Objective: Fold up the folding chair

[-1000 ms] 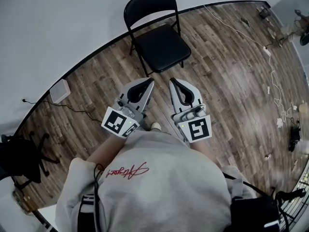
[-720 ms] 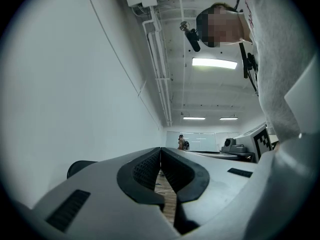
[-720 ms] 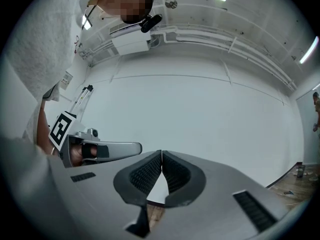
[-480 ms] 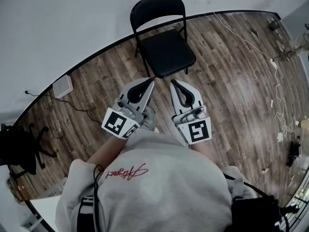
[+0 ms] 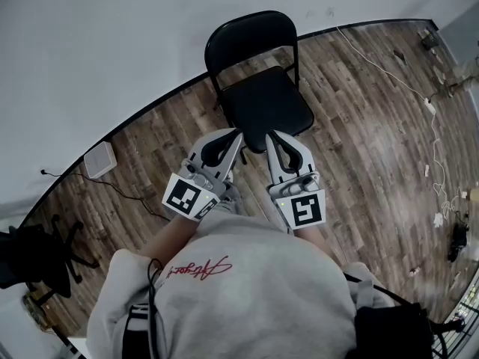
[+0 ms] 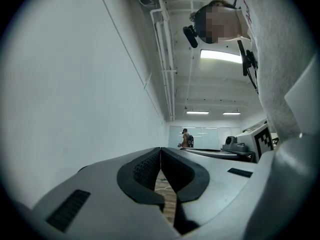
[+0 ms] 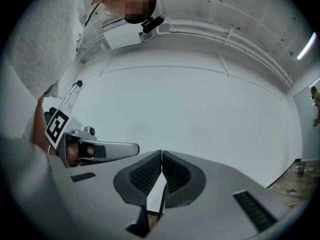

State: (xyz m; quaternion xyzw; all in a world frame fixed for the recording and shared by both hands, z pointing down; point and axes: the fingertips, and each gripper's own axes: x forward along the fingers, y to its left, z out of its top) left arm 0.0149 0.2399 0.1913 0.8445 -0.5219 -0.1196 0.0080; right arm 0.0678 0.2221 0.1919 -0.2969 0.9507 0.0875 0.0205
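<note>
A black folding chair [image 5: 262, 88] stands unfolded against the white wall, its seat facing me. In the head view my left gripper [image 5: 238, 132] is just short of the seat's front left corner, and my right gripper [image 5: 269, 135] is at the seat's front edge. Both are shut with nothing between the jaws. The left gripper view shows its tips [image 6: 160, 149] meeting, with wall and a far room beyond. The right gripper view shows its tips [image 7: 162, 152] meeting against the bare wall, with the left gripper off to the left. The chair appears in neither gripper view.
A white box [image 5: 99, 160] with a cord lies on the wood floor by the wall at left. A black office chair [image 5: 34, 253] stands at far left. White cables [image 5: 430, 118] and small items trail along the right side of the floor.
I have walked toward the chair; both grippers, still shut, now reach the front edge of its seat instead of hanging well short of it.
</note>
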